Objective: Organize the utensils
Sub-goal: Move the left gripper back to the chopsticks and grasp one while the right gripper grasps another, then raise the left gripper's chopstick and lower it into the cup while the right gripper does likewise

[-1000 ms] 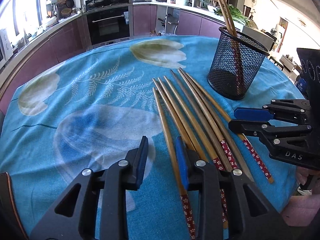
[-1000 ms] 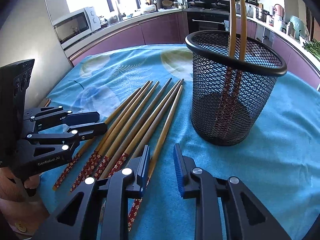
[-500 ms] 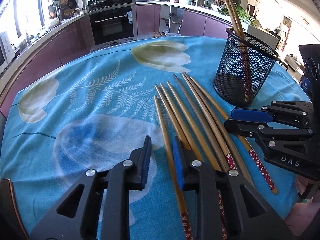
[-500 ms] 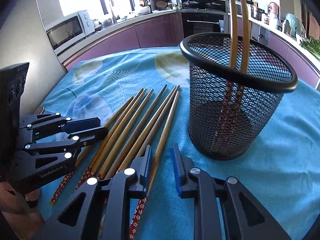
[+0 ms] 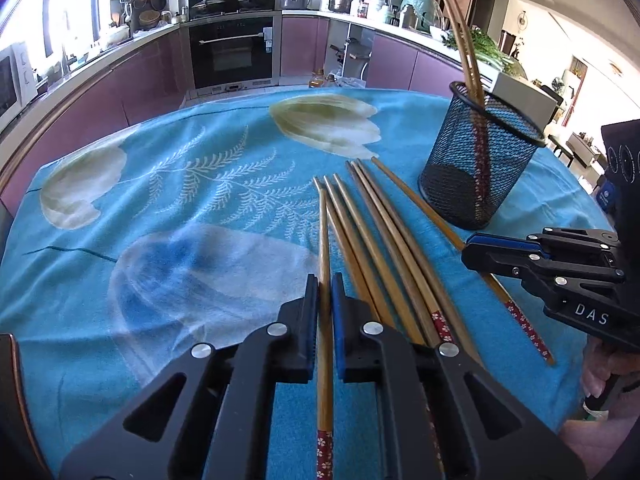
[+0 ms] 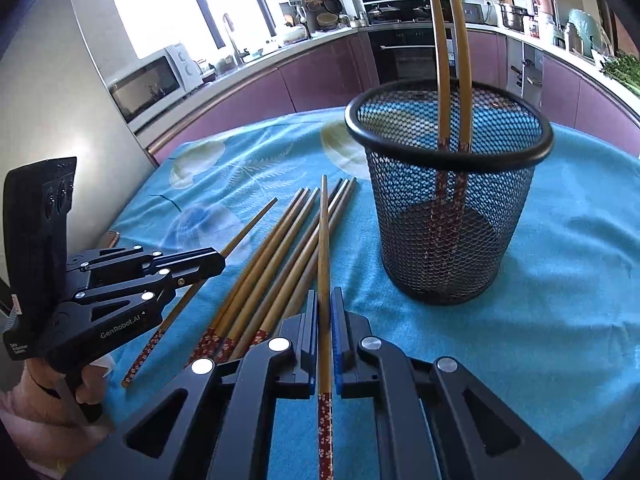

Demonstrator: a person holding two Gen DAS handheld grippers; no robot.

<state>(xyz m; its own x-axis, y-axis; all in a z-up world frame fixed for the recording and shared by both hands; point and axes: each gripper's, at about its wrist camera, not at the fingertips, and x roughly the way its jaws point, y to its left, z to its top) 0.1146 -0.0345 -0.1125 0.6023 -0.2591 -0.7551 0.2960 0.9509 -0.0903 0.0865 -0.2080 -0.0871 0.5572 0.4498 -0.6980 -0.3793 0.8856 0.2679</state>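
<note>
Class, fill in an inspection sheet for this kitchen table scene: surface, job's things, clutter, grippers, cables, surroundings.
Surface: blue floral tablecloth, lying flat.
Job's things: mesh holder upright with two chopsticks standing in it; loose chopsticks fanned on the cloth beside it.
Clutter: nothing seen on the cloth.
Grippers: left gripper shut on the leftmost chopstick; right gripper shut on the rightmost chopstick, whose tip has lifted.
Cables: nothing seen.
Surroundings: purple cabinets, oven, microwave, crowded countertops.
</note>
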